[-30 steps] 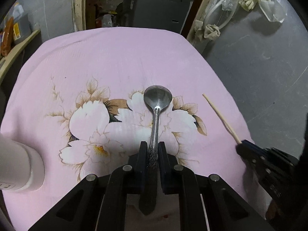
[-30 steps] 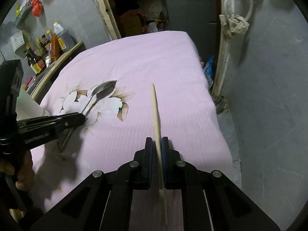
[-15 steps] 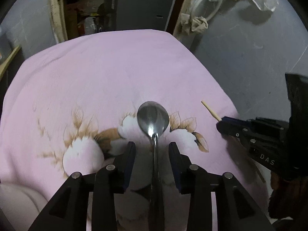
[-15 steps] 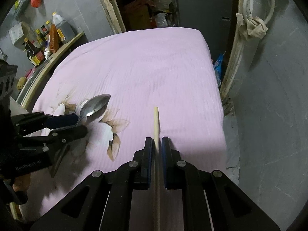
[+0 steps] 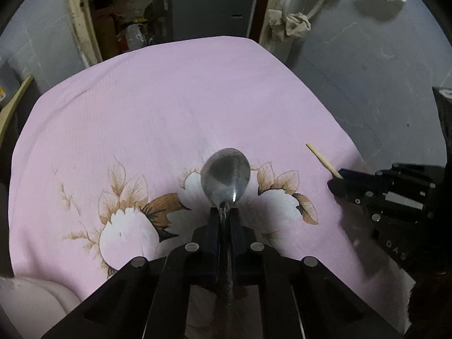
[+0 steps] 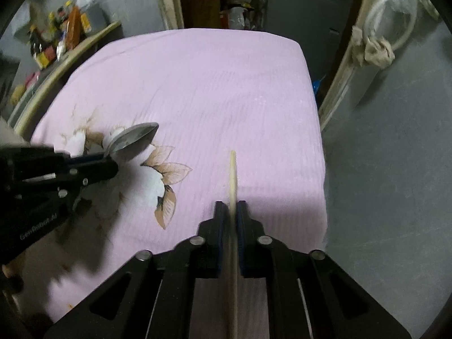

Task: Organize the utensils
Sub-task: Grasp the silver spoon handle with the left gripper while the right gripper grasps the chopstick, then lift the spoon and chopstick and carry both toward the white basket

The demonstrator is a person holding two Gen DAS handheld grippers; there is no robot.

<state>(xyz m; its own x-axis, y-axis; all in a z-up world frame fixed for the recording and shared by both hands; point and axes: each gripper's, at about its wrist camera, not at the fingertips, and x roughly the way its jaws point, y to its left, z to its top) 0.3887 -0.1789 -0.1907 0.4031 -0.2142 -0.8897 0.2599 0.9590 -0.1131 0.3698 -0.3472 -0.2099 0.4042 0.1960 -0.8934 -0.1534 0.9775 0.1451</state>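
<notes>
A metal spoon (image 5: 226,175) lies bowl-up over the flower print, and my left gripper (image 5: 224,212) is closing on its neck just behind the bowl, pads pressed to the handle. The rest of the handle runs back under the fingers. A thin wooden chopstick (image 6: 233,175) points away from me, and my right gripper (image 6: 232,206) is closing on it, with a short length sticking out past the fingertips. The right wrist view shows the spoon (image 6: 132,141) in the left gripper (image 6: 110,163) at the left. The left wrist view shows the chopstick (image 5: 323,159) and the right gripper (image 5: 339,180) at the right.
A pink cloth with a flower print (image 5: 169,113) covers the table, which drops to a grey floor (image 6: 381,169) on the right. A white rounded container (image 5: 34,302) sits at the near left. A shelf with bottles (image 6: 65,36) runs along the far left.
The left gripper opened, slid forward along the spoon handle to its neck and shut again. The right gripper moved forward along the chopstick, so less of it sticks out.
</notes>
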